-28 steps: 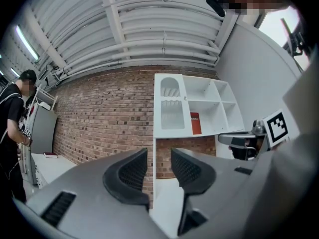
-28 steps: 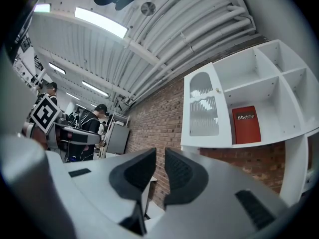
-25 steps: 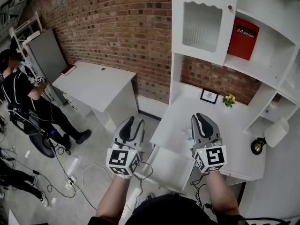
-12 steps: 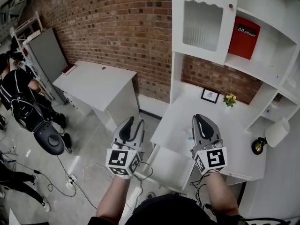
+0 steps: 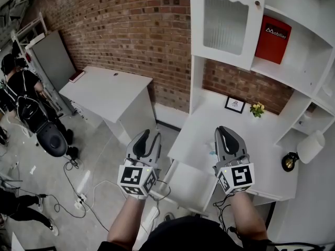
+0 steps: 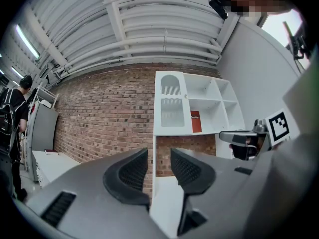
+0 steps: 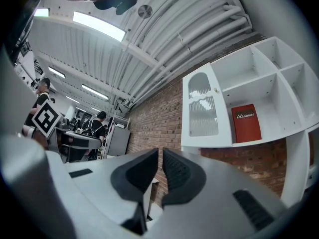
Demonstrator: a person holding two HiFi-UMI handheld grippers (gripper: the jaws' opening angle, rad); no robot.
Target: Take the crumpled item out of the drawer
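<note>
In the head view my two grippers are held side by side over the front of a white desk (image 5: pixel 199 135). Left gripper (image 5: pixel 149 138) (image 6: pixel 159 158) is open, its pads well apart with only the brick wall showing between them. Right gripper (image 5: pixel 224 133) (image 7: pixel 160 158) is open by a narrow slit and holds nothing. A white open drawer (image 5: pixel 186 184) juts out below the desk front, between my arms; its inside is not readable. A small pale bluish bit (image 5: pixel 211 153) shows beside the right gripper; I cannot tell what it is.
A white hutch (image 5: pixel 230 25) with a ribbed-glass door holds a red box (image 5: pixel 272 38). On the desk stand a framed picture (image 5: pixel 234 105), yellow flowers (image 5: pixel 256 110) and a lamp (image 5: pixel 309 148). Another white desk (image 5: pixel 104 90), a person (image 5: pixel 23 95), a chair (image 5: pixel 52 140) and floor cables (image 5: pixel 78 192) are at left.
The person at the far left has shifted and pulled the chair along. Both grippers stay almost where they were.
</note>
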